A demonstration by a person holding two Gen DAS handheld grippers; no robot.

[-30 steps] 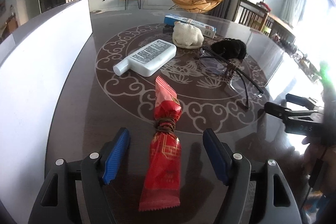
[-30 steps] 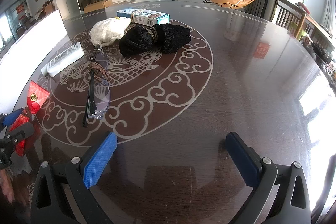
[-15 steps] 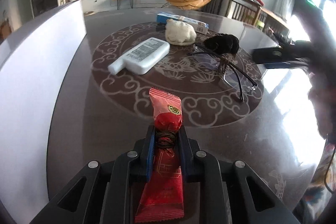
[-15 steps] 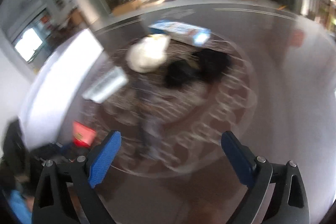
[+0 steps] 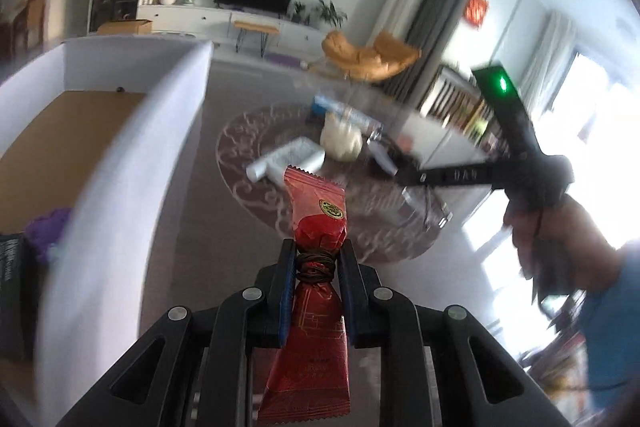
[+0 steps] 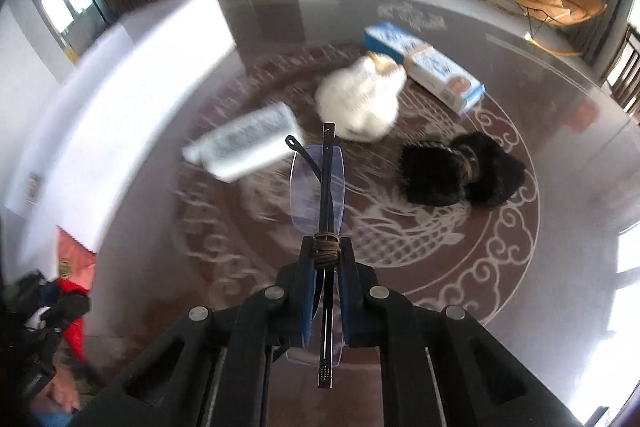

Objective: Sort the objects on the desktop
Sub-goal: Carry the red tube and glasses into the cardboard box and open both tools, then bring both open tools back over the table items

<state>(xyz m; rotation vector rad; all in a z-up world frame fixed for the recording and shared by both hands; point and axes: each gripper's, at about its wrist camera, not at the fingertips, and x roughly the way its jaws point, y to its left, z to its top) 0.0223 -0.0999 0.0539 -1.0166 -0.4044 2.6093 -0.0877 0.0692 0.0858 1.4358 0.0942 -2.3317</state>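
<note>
Two items are off the table and in my grips; four more lie on the dark glass tabletop [image 6: 460,287] with its pale scrollwork ring. My left gripper [image 5: 316,267] is clamped on a red foil snack packet with a brown cord knotted round its middle [image 5: 314,311], the blue pads pinching right at the knot, with the packet's top standing up beyond the fingers. My right gripper [image 6: 325,259] is closed on a pair of rimless clear-lens glasses with thin dark arms [image 6: 318,187], also bound with brown cord at the point where the pads hold; the lenses stick out ahead over the table.

Waiting on the table, I see a flat white squeeze tube with printed text [image 6: 244,147], a white cloth bundle [image 6: 360,103], a black fuzzy bundle tied at its waist [image 6: 460,171] and a long blue-and-white carton [image 6: 428,67].

A large white-walled box with a brown cardboard floor [image 5: 132,155] sits to the left of the left gripper. Something purple and something dark lie in its near corner, so I judge sorting has begun, with most of it ahead.

The left gripper tilts moderately down, with the box wall close beside it. The right one points more steeply down over the table's middle, and the hand carrying it [image 5: 548,227] shows in the left view.
</note>
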